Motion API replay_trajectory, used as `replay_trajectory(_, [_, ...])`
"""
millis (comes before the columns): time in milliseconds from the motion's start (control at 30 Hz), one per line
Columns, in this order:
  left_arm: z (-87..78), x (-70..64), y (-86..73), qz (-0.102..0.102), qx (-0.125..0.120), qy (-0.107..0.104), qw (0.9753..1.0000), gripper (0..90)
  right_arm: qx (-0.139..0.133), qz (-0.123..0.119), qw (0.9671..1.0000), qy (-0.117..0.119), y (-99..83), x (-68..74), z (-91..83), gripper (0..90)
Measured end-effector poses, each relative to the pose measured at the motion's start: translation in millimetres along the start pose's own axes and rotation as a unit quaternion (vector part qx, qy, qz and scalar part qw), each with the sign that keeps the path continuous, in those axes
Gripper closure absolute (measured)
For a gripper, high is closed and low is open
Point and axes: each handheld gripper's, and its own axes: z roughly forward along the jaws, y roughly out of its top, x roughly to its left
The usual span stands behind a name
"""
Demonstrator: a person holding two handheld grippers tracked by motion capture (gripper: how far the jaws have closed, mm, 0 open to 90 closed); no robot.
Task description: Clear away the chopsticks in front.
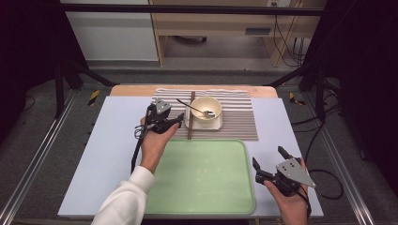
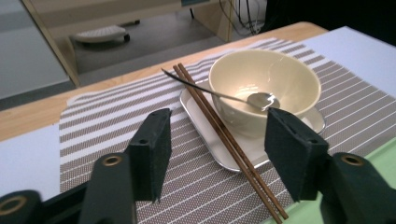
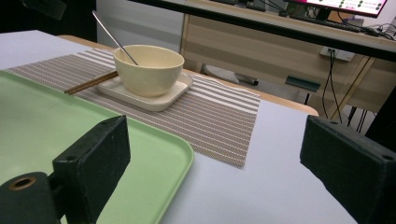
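Observation:
A cream bowl [image 1: 206, 109] stands on a small square plate [image 1: 218, 125] on a striped placemat [image 1: 239, 119]. A metal spoon [image 1: 196, 109] leans in the bowl, handle pointing far left. A pair of brown chopsticks [image 1: 191, 115] lies along the plate's left side. My left gripper [image 1: 174, 119] is open just left of the chopsticks, jaws aimed at them [image 2: 233, 144] and the bowl [image 2: 264, 88]. My right gripper [image 1: 267, 158] is open and empty off the green tray's [image 1: 202, 176] right edge. The right gripper view has the bowl [image 3: 148, 69] farther off.
The green tray [image 3: 56, 126] lies empty in front of the placemat [image 3: 210, 116]. A light blue mat [image 1: 108, 140] covers the table. Black frame posts stand at both sides, and cables trail on the floor at right.

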Motion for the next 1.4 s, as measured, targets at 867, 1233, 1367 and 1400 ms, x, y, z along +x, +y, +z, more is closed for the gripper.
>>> replay_trajectory(867, [72.6, -23.3, -10.7, -0.038, 0.127, 0.005, 0.9912, 73.0, 0.017, -0.001, 0.9998, 0.006, -0.6, -0.4, 2.1, 9.5])
replay_trajectory(1233, [81.6, -25.5, -9.0, -0.058, 0.14, 0.009, 0.9884, 77.4, 0.02, 0.003, 0.9998, 0.008, -0.6, -1.0, 2.0, 10.7])
replay_trajectory(1367, [84.2, -25.6, -9.7, -0.059, 0.145, 0.02, 0.9874, 77.4, 0.023, 0.003, 0.9997, 0.009, -0.8, -1.1, 2.4, 11.0])
replay_trajectory(1400, [84.7, -24.8, -10.1, -0.061, 0.145, 0.02, 0.9873, 77.4, 0.023, 0.003, 0.9997, 0.009, -0.9, -1.2, 2.3, 11.0])
